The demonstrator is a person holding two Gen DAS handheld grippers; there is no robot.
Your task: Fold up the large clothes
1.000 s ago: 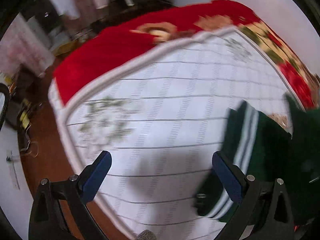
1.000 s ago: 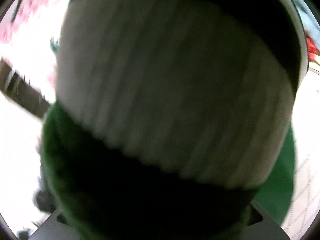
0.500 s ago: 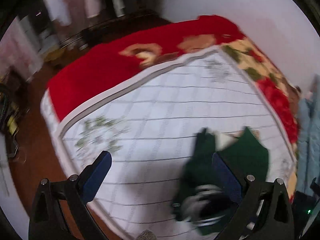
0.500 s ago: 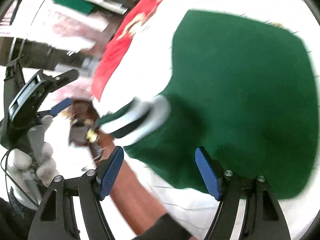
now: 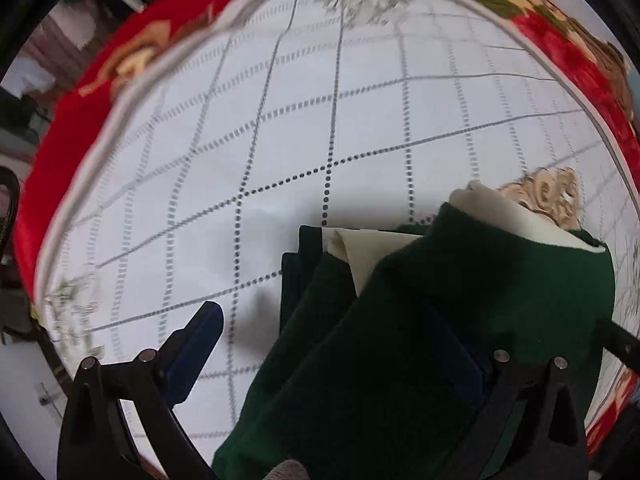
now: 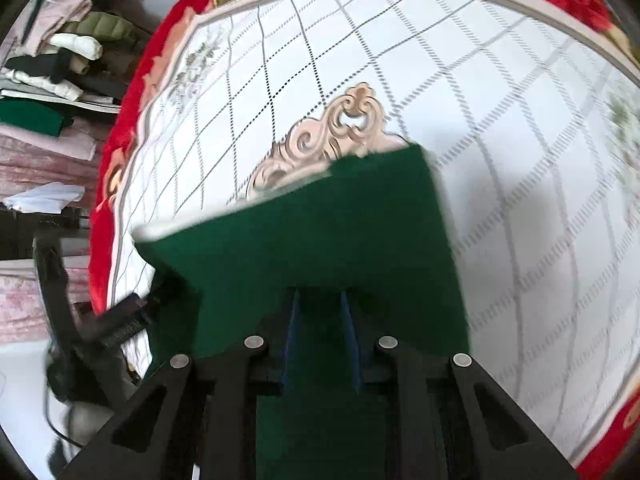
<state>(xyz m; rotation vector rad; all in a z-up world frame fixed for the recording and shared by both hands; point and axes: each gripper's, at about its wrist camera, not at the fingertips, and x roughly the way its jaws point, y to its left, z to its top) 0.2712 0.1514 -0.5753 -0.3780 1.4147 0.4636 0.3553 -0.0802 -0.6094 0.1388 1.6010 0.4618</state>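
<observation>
A dark green garment (image 5: 460,312) with cream panels lies bunched on the white gridded bedspread (image 5: 280,120), at the lower right of the left wrist view. My left gripper (image 5: 332,348) is open; its left finger (image 5: 196,340) hangs over bare bedspread and its right finger is partly covered by green cloth. In the right wrist view my right gripper (image 6: 320,336) is shut on the green garment (image 6: 320,232), which stretches forward from the jaws over the bedspread (image 6: 520,160).
A red floral blanket (image 5: 80,120) rims the bedspread. A beige ornamental motif (image 6: 340,132) on the bedspread lies just beyond the garment. Stacked folded clothes (image 6: 60,60) sit on shelves at the far left. The left gripper's black frame (image 6: 120,320) shows at lower left.
The right gripper, open half a second ago, has shut on the green garment. The left gripper has moved closer to the garment, which now covers its right finger.
</observation>
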